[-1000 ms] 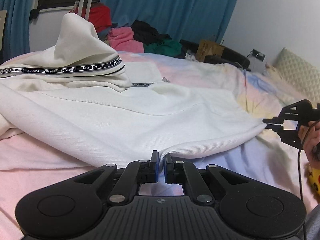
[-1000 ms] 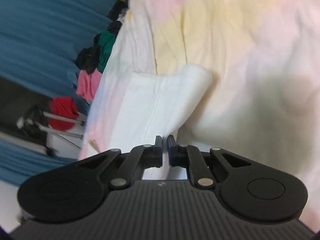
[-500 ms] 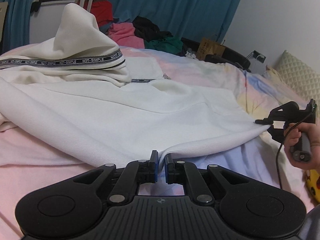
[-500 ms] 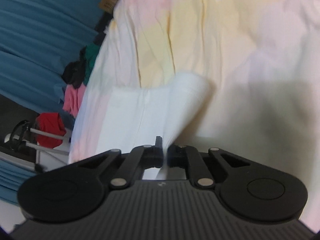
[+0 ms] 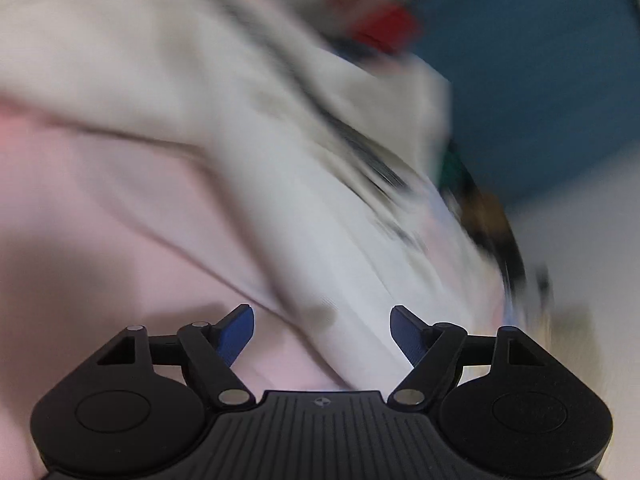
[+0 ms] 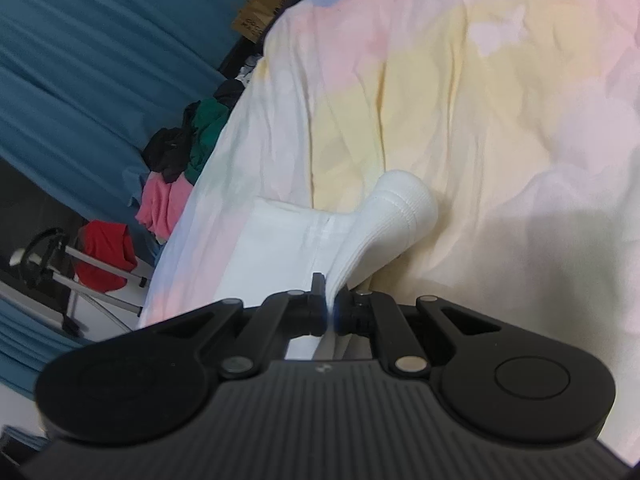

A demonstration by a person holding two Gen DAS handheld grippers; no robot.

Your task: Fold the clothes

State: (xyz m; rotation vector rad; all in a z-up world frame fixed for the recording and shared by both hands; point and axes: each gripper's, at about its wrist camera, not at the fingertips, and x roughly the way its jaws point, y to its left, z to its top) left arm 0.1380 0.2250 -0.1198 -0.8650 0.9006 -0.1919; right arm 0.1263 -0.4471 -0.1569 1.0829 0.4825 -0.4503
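A white garment with a black lettered band lies on the pastel bedsheet; the left wrist view of the garment (image 5: 320,184) is heavily blurred by motion. My left gripper (image 5: 322,330) is open and empty, its blue-padded fingers wide apart just above the garment's lower edge. My right gripper (image 6: 330,300) is shut on a ribbed white edge of the garment (image 6: 384,220), which rises from the fingers and curls over onto the bedsheet (image 6: 500,100).
A pile of pink, green and black clothes (image 6: 180,168) lies at the bed's far end. A red cloth on a tripod stand (image 6: 106,254) and a blue curtain (image 6: 100,60) are behind. A cardboard box (image 6: 260,20) sits by the curtain.
My left gripper has opened and let go of the garment's edge, and it is swinging fast, blurring its view. My right gripper stays shut on the ribbed edge and has shifted slightly.
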